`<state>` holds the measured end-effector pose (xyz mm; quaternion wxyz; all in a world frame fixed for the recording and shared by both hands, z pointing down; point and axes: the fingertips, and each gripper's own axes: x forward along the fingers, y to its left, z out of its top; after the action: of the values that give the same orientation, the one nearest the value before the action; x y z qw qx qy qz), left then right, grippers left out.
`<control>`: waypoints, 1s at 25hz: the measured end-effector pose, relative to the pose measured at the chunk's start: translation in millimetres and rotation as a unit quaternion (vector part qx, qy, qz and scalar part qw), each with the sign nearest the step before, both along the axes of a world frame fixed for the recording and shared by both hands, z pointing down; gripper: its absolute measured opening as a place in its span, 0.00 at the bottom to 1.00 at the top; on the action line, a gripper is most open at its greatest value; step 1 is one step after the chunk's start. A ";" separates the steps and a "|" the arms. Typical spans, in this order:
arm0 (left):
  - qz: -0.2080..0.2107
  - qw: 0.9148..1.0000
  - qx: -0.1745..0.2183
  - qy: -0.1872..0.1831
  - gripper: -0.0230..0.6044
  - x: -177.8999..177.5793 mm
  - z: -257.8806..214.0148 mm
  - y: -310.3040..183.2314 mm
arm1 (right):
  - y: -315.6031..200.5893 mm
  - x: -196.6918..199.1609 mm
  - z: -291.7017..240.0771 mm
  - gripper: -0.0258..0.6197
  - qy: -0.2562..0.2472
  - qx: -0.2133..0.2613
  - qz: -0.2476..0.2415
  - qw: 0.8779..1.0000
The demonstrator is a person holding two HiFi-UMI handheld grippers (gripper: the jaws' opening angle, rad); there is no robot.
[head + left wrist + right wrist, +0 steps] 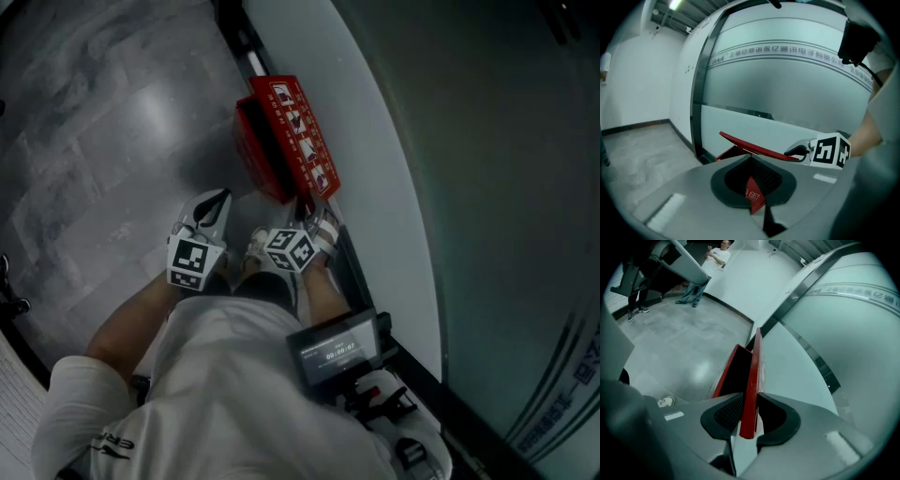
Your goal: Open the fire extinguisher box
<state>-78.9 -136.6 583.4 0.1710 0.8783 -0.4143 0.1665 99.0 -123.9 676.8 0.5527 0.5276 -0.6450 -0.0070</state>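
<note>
From the head view, the red fire extinguisher box stands on the grey floor against the pale wall. Its lid is lifted off the body. My left claw sits just beside the box's near corner. My right claw reaches the lid's near edge.

In the left gripper view, my left claw's jaws stand apart. A red corner of the box with white print shows in the gap between them, and I cannot tell whether either pad touches it. Beyond, the lid slants up from the body, and my right claw meets its far end.

In the right gripper view, the lid's thin red edge runs straight down between my right claw's pads. They are clamped on it, one against each face. The box's dark inside lies open to the left of the lid.
</note>
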 end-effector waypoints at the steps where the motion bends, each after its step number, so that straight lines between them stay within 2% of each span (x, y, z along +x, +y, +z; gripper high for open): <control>1: 0.002 1.000 0.005 0.002 0.04 4.6 -6.9 -1.9 | -3.3 8.1 -7.0 0.21 0.002 0.005 0.004 1.000; 11: 0.029 0.999 0.039 0.005 0.04 41.9 -54.4 -16.1 | -33.1 94.2 -56.0 0.19 0.033 0.042 0.050 0.997; 25: 0.039 0.998 0.044 -0.011 0.04 114.9 -67.5 -47.0 | -64.2 163.8 -62.5 0.18 0.067 0.070 0.042 0.994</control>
<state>36.0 -183.6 515.9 0.1208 0.8988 -0.3882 0.1640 262.7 -188.2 614.2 0.5567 0.5897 -0.5816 -0.0641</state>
